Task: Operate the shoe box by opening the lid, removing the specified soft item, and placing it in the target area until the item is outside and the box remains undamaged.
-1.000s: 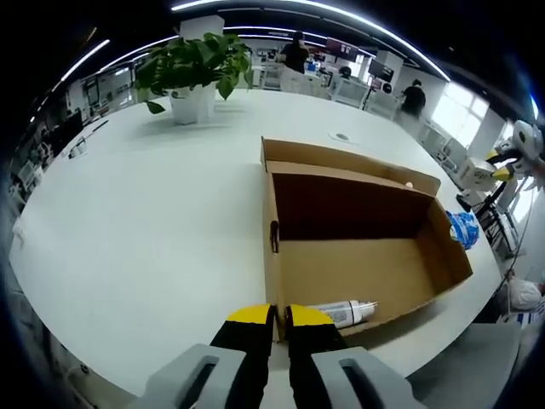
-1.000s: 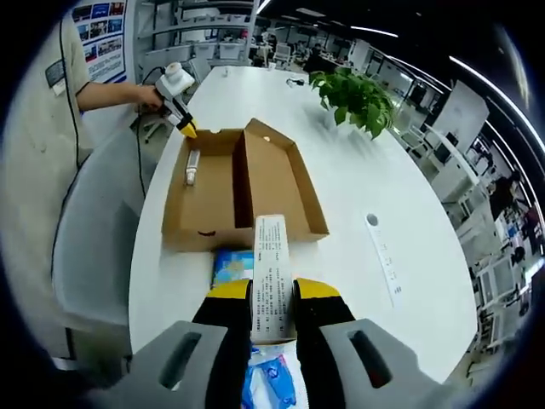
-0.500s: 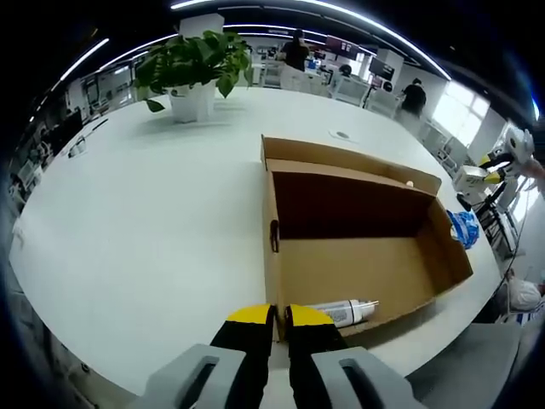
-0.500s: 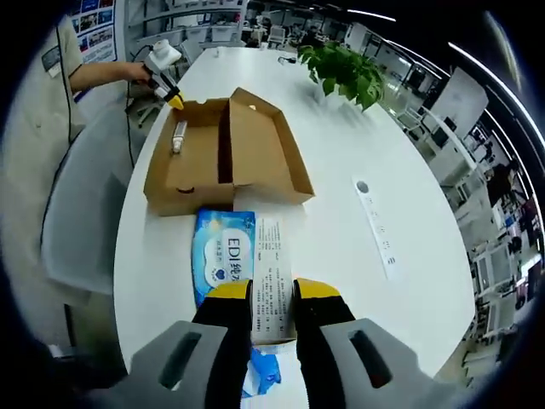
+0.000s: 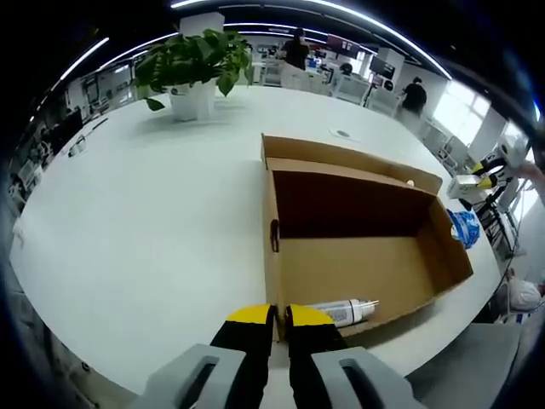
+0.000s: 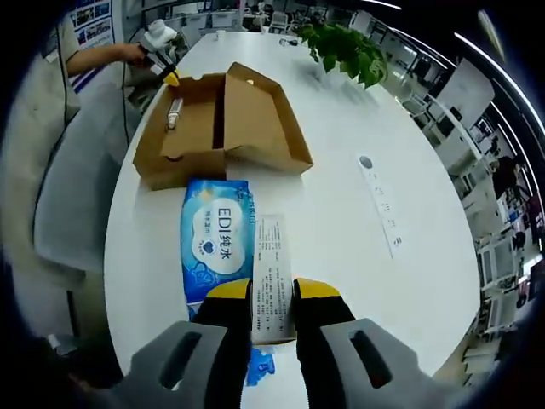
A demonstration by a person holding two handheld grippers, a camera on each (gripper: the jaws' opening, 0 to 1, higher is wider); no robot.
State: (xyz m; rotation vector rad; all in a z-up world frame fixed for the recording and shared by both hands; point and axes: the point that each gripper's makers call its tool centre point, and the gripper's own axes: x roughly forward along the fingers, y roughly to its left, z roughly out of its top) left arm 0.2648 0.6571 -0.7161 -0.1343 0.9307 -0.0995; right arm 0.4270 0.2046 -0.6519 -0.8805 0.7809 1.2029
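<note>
The open cardboard shoe box (image 5: 341, 204) lies on the white table with a white tube (image 5: 341, 312) on its floor. My left gripper (image 5: 273, 320) is shut on the box's near corner edge. From the other side, the box (image 6: 255, 128), the tube (image 6: 174, 112) and the left gripper (image 6: 170, 77) appear at the far end. My right gripper (image 6: 272, 294) is shut on a white printed packet (image 6: 271, 264) with blue wrapper under the jaws. A blue wipes pack (image 6: 217, 247) lies flat just outside the box. The pack (image 5: 464, 228) sits beyond the box's end, under the right gripper (image 5: 487, 176).
A potted plant (image 5: 192, 60) stands far back on the table (image 5: 128, 213). A person's sleeve (image 6: 34, 128) and a grey chair (image 6: 77, 196) are along the table's left edge. A flat white strip (image 6: 379, 213) lies to the right. Desks and people fill the background.
The right gripper has risen and drawn back from the box with the white packet, so the whole blue pack shows. The left gripper and box have not moved.
</note>
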